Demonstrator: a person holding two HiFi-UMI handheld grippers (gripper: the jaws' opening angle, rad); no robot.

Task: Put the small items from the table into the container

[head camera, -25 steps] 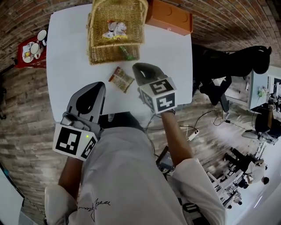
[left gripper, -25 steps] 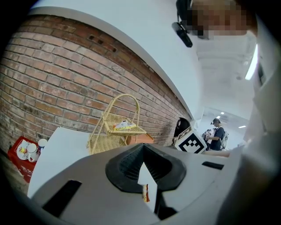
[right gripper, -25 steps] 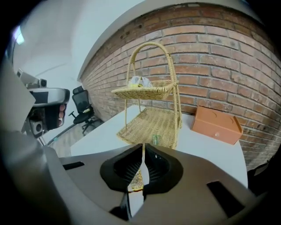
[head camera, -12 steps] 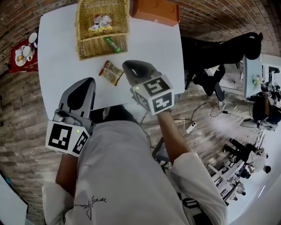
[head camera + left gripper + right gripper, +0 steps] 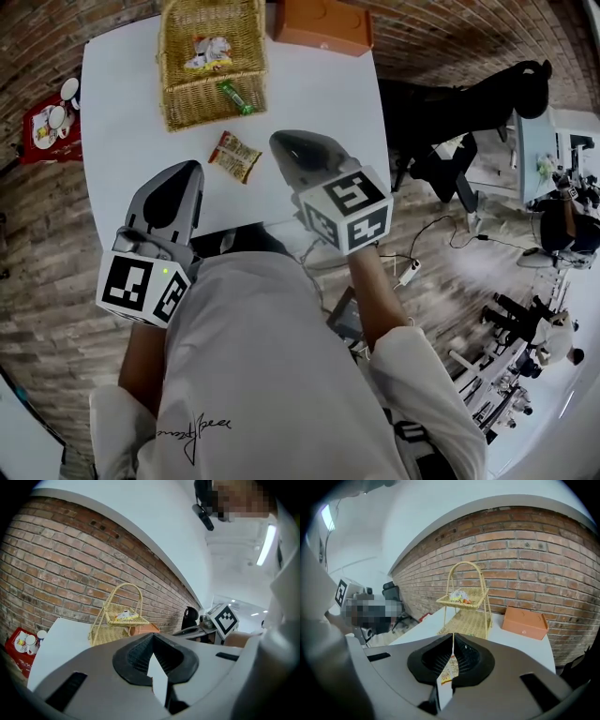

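Observation:
A two-tier wicker basket stands at the far side of the white table. A snack bag lies in its upper tray and a green bar on its lower tier. An orange-brown snack packet lies flat on the table in front of the basket. My right gripper hovers just right of that packet, jaws shut and empty. A sliver of the packet shows below the jaw line in the right gripper view. My left gripper hangs shut and empty over the near table edge, left of the packet.
An orange box sits at the far right corner of the table beside the basket. A red tray with cups is on the floor to the left. Brick floor surrounds the table, and chairs and equipment stand to the right.
My right gripper has risen toward the camera, staying beside the packet. The packet still lies on the table. The left gripper has kept its place.

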